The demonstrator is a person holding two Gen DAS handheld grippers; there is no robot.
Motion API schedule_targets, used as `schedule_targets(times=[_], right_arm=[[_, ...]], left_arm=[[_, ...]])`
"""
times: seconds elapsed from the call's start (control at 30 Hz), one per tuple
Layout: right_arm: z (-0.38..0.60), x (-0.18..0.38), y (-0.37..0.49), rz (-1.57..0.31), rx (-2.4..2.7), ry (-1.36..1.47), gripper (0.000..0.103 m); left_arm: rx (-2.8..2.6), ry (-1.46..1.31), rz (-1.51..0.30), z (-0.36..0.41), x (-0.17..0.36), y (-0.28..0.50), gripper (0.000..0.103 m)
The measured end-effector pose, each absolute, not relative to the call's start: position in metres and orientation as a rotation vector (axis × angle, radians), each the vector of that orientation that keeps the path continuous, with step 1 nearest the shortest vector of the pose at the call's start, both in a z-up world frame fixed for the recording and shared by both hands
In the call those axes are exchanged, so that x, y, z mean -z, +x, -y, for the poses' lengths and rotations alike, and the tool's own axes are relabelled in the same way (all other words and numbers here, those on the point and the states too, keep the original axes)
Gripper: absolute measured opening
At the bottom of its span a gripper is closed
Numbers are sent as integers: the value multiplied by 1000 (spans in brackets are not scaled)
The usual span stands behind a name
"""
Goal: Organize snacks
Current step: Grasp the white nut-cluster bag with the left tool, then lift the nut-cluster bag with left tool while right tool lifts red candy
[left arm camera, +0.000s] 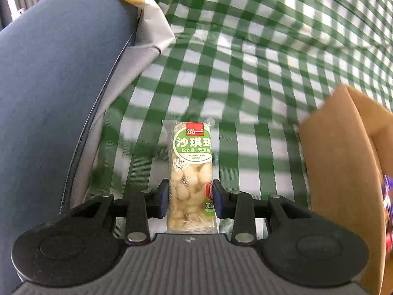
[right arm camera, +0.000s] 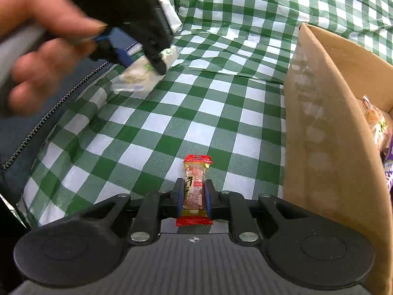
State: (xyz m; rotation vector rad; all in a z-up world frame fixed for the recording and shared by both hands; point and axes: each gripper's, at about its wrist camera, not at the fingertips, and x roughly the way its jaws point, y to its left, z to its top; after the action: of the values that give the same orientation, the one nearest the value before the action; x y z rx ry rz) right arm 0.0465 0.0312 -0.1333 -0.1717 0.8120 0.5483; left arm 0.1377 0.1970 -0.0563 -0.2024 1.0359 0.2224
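Left gripper (left arm camera: pixel 190 198) jaws clamped on one sachima bar (left arm camera: pixel 191 172); right gripper (right arm camera: pixel 194 195) jaws clamped on one red candy (right arm camera: pixel 195 186); one cardboard box (right arm camera: pixel 319 135).

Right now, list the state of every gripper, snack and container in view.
left gripper: shut on the sachima bar, held off the cloth.
right gripper: shut on the red-ended candy.
cardboard box: open, snacks inside.
checkered cloth: spread out, wrinkled.
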Motion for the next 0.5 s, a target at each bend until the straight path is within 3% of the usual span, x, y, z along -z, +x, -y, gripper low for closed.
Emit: schedule_targets(times=[0.5], right_arm=[[-12,126,2,-881,-570,-156,18]], left_arm=[[-88,-207,-1141,-166,85,23,40]])
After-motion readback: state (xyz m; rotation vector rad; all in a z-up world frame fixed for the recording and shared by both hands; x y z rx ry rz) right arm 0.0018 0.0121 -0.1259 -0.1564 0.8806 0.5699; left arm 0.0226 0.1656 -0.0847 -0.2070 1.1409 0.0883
